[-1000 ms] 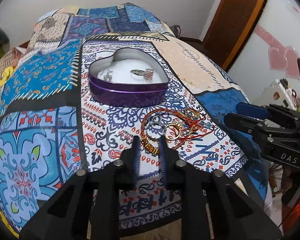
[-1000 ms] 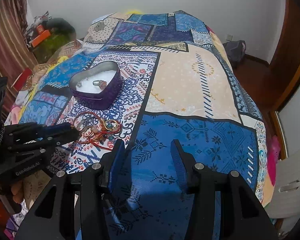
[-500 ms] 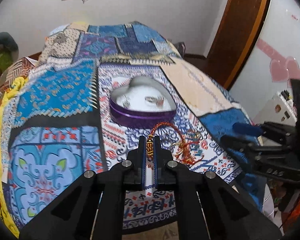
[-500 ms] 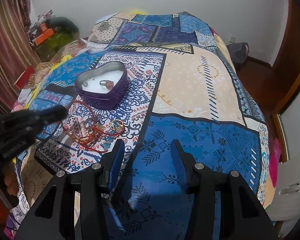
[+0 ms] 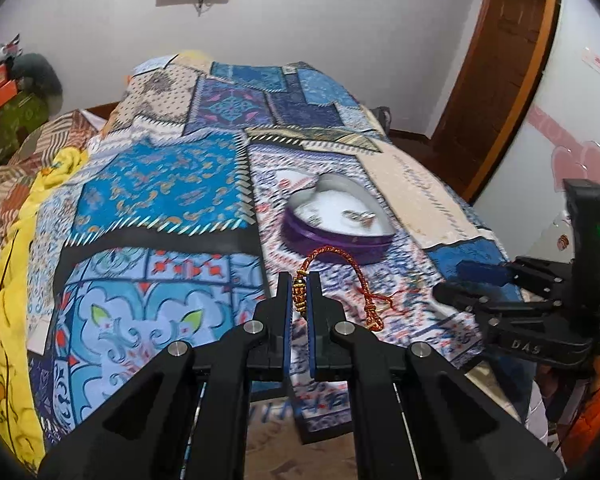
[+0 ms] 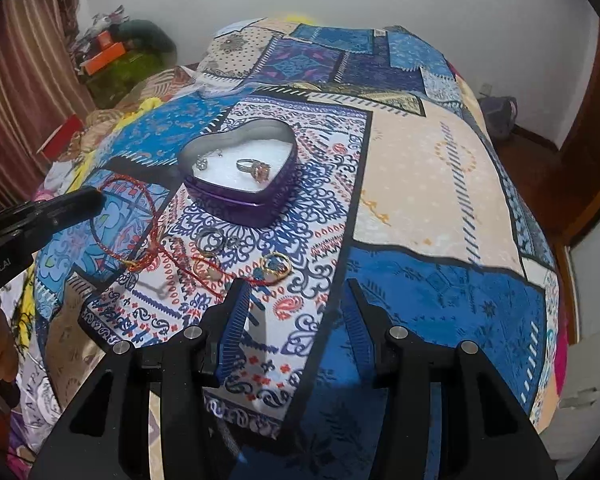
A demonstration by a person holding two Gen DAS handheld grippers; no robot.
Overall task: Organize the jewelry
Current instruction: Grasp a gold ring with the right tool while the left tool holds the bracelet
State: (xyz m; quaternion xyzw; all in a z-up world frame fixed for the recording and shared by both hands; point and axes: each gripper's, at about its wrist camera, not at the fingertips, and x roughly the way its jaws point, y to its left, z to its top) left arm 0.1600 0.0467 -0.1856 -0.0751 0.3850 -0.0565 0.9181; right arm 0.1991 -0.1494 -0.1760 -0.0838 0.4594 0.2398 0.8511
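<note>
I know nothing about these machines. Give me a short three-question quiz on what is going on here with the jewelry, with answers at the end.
1. True or false: the left tongs are pinching the red braided bracelet by its gold beads.
2. What lies inside the purple heart-shaped tin? A) a ring with a stone B) a watch C) nothing
3. What do the right tongs hold?

Key
1. True: they are shut on the beads, and the cord loops up beyond the tips.
2. A: the ring rests on the white lining, with another small silvery piece beside it.
3. Nothing; they stand open above the bedspread, near loose rings.
</note>
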